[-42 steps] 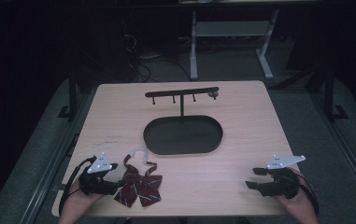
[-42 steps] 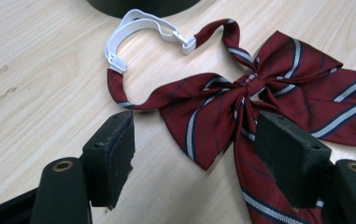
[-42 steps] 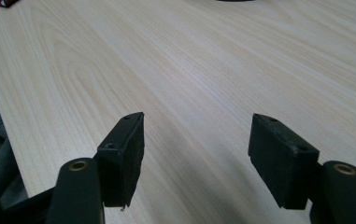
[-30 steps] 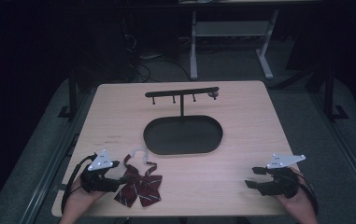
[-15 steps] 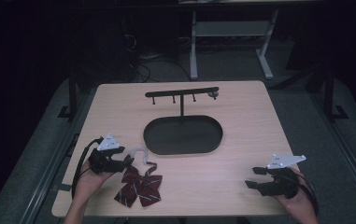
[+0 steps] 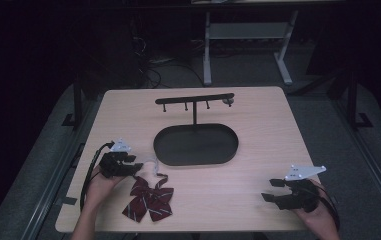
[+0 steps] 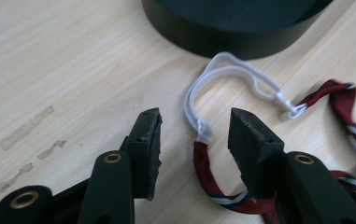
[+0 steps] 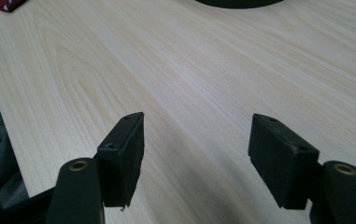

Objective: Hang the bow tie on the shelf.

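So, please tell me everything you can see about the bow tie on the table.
The bow tie is dark red fabric with white and blue stripes, lying flat near the table's front left edge. A thin white elastic loop joins its strap ends and almost reaches the black tray. The left gripper has been closing around one strap end, not yet pressing it.

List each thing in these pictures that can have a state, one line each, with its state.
Left gripper: open, jaws just closing around the strap, not yet pressing.
Right gripper: open, nothing between jaws.
Bow tie: lying flat on the table.
White elastic strap: looped, clasp fastened, loose beside the tray.
Tray: empty.
Hook bar: upright, nothing hanging.
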Demonstrator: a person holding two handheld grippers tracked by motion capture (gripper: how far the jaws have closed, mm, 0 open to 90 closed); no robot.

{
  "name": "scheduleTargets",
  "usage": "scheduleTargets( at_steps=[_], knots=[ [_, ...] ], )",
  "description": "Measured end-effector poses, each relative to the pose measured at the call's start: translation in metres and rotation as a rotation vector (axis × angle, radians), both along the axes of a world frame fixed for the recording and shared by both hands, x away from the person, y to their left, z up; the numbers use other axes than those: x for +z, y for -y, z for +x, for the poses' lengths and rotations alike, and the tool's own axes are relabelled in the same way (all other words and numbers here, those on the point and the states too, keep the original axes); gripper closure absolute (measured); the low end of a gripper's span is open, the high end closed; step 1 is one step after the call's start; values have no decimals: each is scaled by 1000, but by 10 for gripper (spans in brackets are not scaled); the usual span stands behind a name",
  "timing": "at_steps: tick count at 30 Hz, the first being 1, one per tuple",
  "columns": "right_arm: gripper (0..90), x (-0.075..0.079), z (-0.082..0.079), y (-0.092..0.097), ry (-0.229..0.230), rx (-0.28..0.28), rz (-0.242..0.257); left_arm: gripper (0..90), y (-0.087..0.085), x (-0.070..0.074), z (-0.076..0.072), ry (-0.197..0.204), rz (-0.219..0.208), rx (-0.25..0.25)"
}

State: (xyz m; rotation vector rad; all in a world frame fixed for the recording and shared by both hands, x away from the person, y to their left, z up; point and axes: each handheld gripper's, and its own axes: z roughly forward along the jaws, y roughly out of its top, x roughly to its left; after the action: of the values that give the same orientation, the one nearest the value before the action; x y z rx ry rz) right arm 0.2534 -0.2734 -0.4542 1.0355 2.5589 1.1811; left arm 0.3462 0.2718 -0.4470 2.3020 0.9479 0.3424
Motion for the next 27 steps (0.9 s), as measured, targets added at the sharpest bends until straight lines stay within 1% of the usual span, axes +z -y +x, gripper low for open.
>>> scheduleTargets(
  at_steps=[1, 2, 3, 6, 7, 10, 11, 12, 16, 21, 27],
  knots=[
    [355, 0, 0, -1, -4, -2, 2, 559, 0, -1, 1, -6, 7, -6],
    [356, 0, 0, -1, 0, 1, 0, 563, 1, -2, 1, -13, 3, -4],
    [356, 0, 0, -1, 2, 3, -3, 567, 1, -2, 1, -9, 9, -12],
    [356, 1, -1, 0, -2, -4, 1, 601, 3, -3, 1, -8, 8, -19],
    [356, 0, -1, 0, 0, -4, 2, 607, 4, -4, 2, -7, 15, -18],
    [356, 1, -1, 1, -3, -6, 3, 624, 5, -5, 2, -14, 22, -23],
    [356, 0, -1, 0, -5, -6, 4, 642, 6, -7, 3, -23, 38, -26],
    [356, 0, -1, 0, -2, -2, 5, 656, 6, -8, 3, -27, 42, -29],
    [356, 1, -2, 0, -3, 0, 3, 703, 6, -8, 3, -32, 34, -29],
    [356, 0, -2, -1, -4, -2, 2, 772, 7, -8, 2, -34, 34, -36],
    [355, 0, -2, -1, 0, 2, 1, 802, 7, -8, 1, -36, 36, -35]
  ],
)
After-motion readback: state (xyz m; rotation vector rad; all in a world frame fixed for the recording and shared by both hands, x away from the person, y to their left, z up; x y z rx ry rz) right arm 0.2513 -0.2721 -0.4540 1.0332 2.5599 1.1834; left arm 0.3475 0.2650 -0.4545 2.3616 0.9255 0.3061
